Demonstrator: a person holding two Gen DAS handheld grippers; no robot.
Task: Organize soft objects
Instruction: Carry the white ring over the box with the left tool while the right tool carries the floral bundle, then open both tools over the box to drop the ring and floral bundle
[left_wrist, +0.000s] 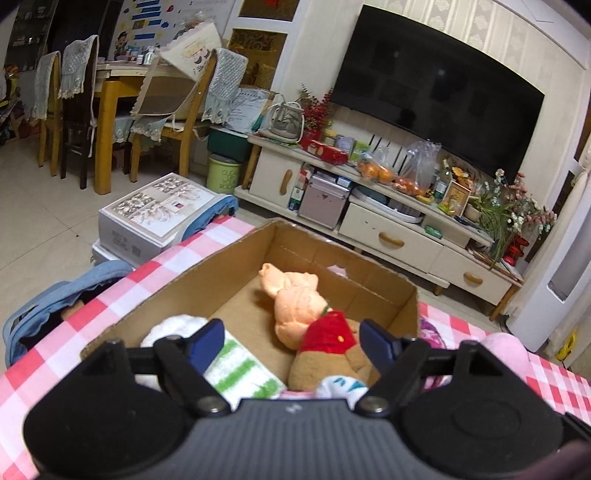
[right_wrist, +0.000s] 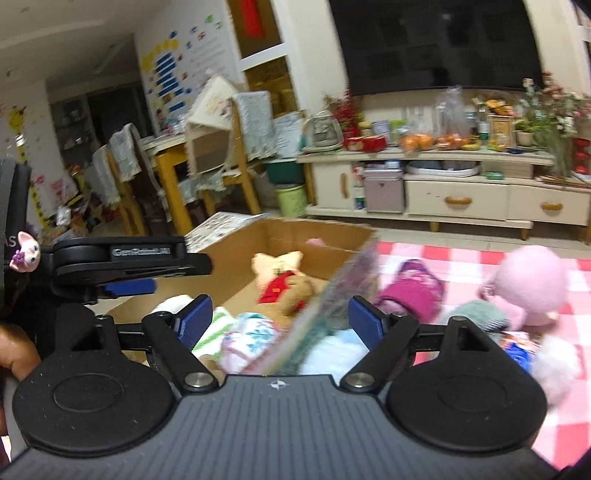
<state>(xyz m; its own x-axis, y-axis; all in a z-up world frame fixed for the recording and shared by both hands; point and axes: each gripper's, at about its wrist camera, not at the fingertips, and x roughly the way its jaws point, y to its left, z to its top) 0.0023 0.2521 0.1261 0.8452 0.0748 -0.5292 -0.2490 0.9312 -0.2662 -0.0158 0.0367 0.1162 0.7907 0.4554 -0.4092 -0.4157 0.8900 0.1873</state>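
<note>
An open cardboard box (left_wrist: 229, 273) stands on the pink checked tablecloth (left_wrist: 173, 258). In it lie a peach plush toy in a red top (left_wrist: 295, 306), a white cloth with green stripes (left_wrist: 240, 365) and a small white and blue piece (left_wrist: 340, 386). My left gripper (left_wrist: 291, 341) hovers open over the near end of the box, its pads clear of the toys. My right gripper (right_wrist: 280, 319) is open wide beside it at the box (right_wrist: 332, 236). A blurred patterned fabric (right_wrist: 332, 295) streaks between its fingers, touching neither pad. Below lies a white cloth with teal print (right_wrist: 255, 332).
On the cloth right of the box lie a pink plush (right_wrist: 528, 288), a magenta item (right_wrist: 410, 291) and a grey-green knit piece (right_wrist: 480, 314). The left gripper (right_wrist: 173, 275) shows at the left. Beyond the table edge are a TV stand (left_wrist: 391, 236), a printed carton (left_wrist: 155, 214) and dining chairs (left_wrist: 173, 122).
</note>
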